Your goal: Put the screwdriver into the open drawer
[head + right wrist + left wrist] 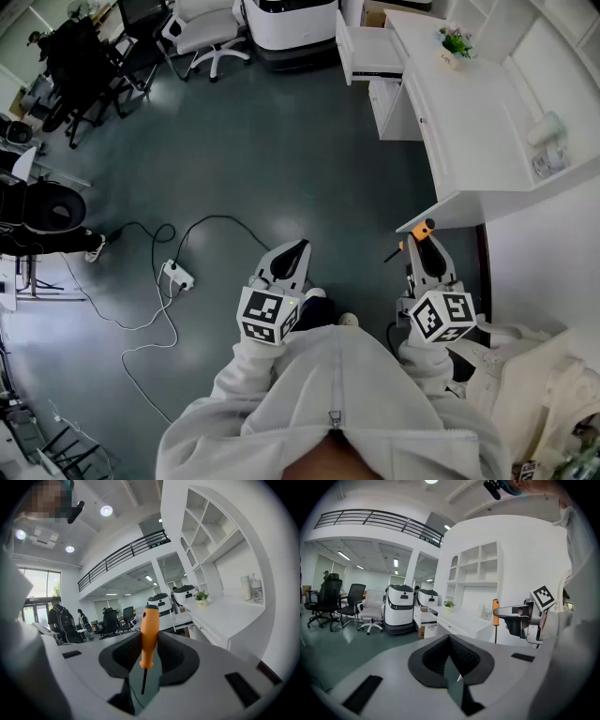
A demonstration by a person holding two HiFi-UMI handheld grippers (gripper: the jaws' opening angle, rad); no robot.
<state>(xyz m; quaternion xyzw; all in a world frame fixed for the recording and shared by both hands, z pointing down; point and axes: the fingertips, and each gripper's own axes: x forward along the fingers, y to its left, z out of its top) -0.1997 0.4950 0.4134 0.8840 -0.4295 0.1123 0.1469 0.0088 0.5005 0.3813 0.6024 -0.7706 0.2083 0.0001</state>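
Screwdriver (150,634), rounded orange handle, thin dark shaft, in right claw (149,665)

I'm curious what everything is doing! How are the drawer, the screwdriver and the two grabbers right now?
screwdriver: gripped upright, orange handle up.
right gripper: shut on the screwdriver.
left gripper: shut, nothing in it.
drawer: open, pulled out of the white desk.

Head view: high, facing steeply down. Gripper views: low, near level, close behind their own jaws, facing the white desk (469,122) and open drawer (373,58) at the head view's upper right.
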